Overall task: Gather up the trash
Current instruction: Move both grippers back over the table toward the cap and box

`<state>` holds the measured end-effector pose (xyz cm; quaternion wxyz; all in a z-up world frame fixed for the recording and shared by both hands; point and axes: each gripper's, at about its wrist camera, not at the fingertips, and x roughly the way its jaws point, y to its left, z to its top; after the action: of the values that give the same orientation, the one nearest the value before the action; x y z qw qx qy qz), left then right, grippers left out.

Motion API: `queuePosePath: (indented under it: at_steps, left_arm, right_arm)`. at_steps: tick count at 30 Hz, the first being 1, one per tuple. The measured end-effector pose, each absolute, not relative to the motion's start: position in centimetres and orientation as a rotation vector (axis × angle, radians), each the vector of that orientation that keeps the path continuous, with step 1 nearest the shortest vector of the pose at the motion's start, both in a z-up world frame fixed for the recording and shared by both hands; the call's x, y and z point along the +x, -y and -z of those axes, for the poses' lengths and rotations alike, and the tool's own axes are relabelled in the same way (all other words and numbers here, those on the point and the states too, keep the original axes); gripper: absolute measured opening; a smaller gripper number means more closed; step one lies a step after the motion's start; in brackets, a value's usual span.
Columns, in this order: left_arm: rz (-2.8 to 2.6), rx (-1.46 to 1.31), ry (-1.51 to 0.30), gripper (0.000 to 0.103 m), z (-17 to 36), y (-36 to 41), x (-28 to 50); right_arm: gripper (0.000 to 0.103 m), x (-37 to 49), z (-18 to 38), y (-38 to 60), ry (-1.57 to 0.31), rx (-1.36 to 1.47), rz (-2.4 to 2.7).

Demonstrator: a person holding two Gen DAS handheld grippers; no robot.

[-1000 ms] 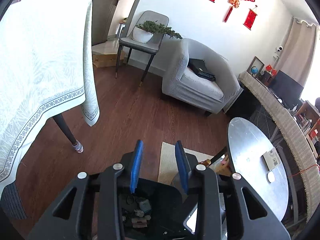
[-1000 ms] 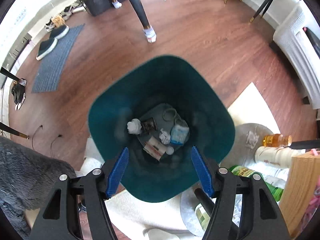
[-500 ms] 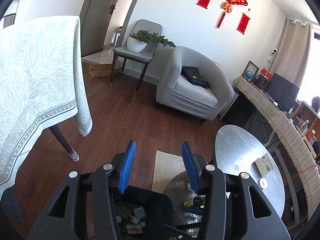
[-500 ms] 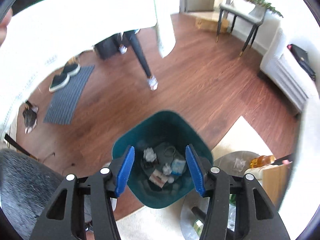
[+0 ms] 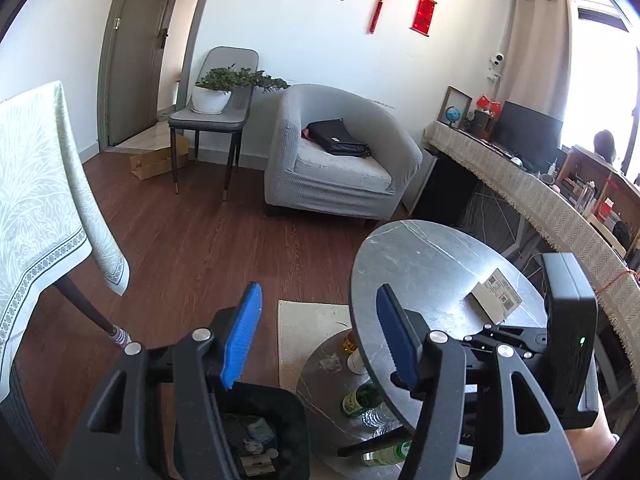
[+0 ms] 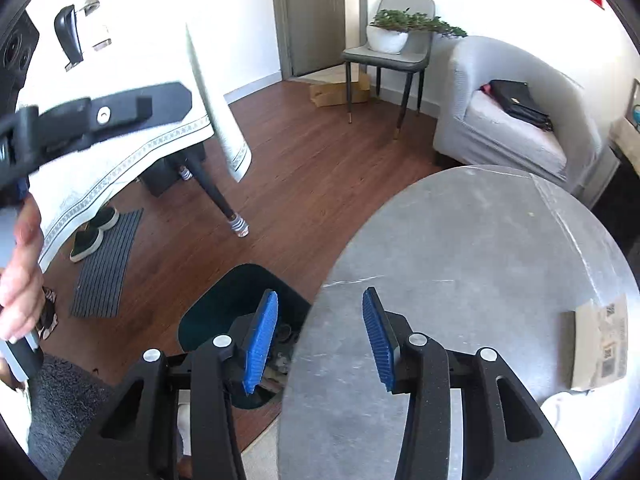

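1. Left wrist view: my left gripper (image 5: 318,334) stood with its jaws apart and nothing between them; they had just been opening. The dark bin (image 5: 264,436) sat at 6 o'clock below the blue pads, with scraps already inside. On the round grey counter (image 5: 424,268), at 3 o'clock from the jaws, lay a flat cardboard box (image 5: 495,298), the only trash left up there that I could see. Bottles (image 5: 360,400) stood on the lower shelf beneath.

2. Right wrist view: my right gripper (image 6: 316,338) was empty too, its jaws parted but just been closing. It hung over the counter's (image 6: 480,240) near edge; the bin (image 6: 224,308) was at 9 o'clock, the box (image 6: 600,344) at 3 o'clock. I judged that box light, stiff and thin, best pinched across a short edge, since it lay flat.
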<state>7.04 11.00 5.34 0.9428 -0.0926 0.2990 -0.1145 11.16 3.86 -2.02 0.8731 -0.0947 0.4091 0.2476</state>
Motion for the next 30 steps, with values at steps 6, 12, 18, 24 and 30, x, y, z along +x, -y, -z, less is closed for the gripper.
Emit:
queuePosePath:
  at_steps: [6, 12, 18, 24, 30]
  left_arm:
    - [0.298, -0.118, -0.606, 0.067, -5.3, -6.2, 7.3]
    - [0.375, -0.043, -0.638, 0.071, -4.1, -0.3, 7.6]
    - [0.464, 0.038, -0.669, 0.076, -2.6, 5.3, 7.9]
    - [0.540, 0.112, -0.725, 0.076, -0.7, 10.4, 8.5]
    - [0.595, 0.192, -0.776, 0.076, 1.6, 15.3, 9.2]
  right_arm:
    - [0.045, 11.7, 0.0, 2.6, -0.803, -0.093, -0.424]
    - [0.051, 11.5, -0.5, 8.9, -0.770, -0.020, -0.295]
    - [0.057, 11.1, -0.1, 14.0, -0.766, 0.009, -0.216]
    - [0.066, 10.3, 0.5, 19.5, -0.756, 0.113, -0.151]
    - [0.067, 9.7, 1.5, 22.5, -0.775, 0.164, -0.129]
